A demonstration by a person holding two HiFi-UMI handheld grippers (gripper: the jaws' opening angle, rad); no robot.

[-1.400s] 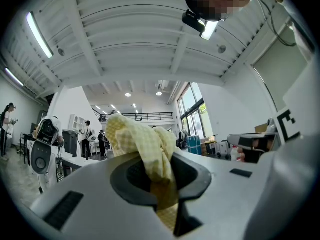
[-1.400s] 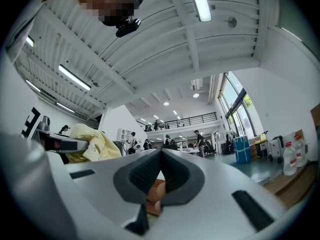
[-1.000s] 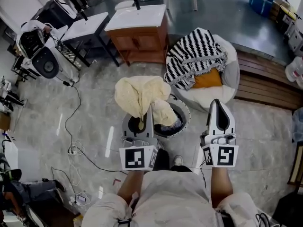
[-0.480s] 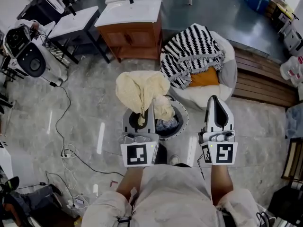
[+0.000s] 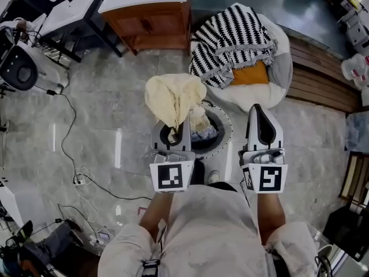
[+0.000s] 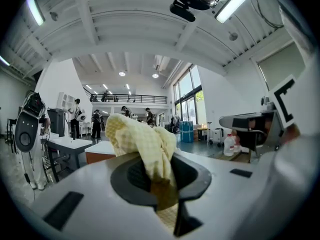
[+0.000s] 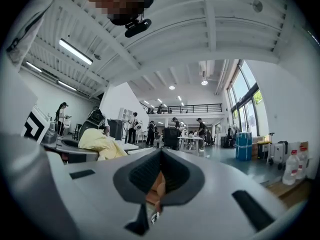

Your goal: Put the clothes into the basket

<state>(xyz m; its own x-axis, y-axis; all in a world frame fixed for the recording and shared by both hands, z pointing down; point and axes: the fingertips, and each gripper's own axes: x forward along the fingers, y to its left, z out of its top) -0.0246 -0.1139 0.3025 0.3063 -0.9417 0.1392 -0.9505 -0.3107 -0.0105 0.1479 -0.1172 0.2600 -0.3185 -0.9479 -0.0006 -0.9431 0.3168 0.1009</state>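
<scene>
Head view looks straight down on me standing on the grey stone floor (image 5: 98,114), a gripper in each hand. My left gripper (image 5: 184,126) has its jaws clenched on the pale yellow cloth (image 5: 173,97). The cloth bunches up in a loose mound past the jaw tips, and one fold trails down towards the basket (image 5: 224,141). The dark, round basket sits on the floor just ahead of my feet. Greyish clothes (image 5: 203,135) already lie inside it, and the yellow cloth hangs over its left rim.

In the left gripper view the cloth (image 6: 142,139) is pinched between the pads of my left gripper (image 6: 161,170) and rises above them.

My right gripper (image 5: 261,118) is to the right of the basket. In the right gripper view its jaws (image 7: 157,178) sit together with nothing gripped, and the yellow cloth (image 7: 102,145) shows off to the left.

Beyond the basket is a white beanbag (image 5: 278,88) carrying a black-and-white zigzag blanket (image 5: 233,42) and an orange cushion (image 5: 251,75).
</scene>
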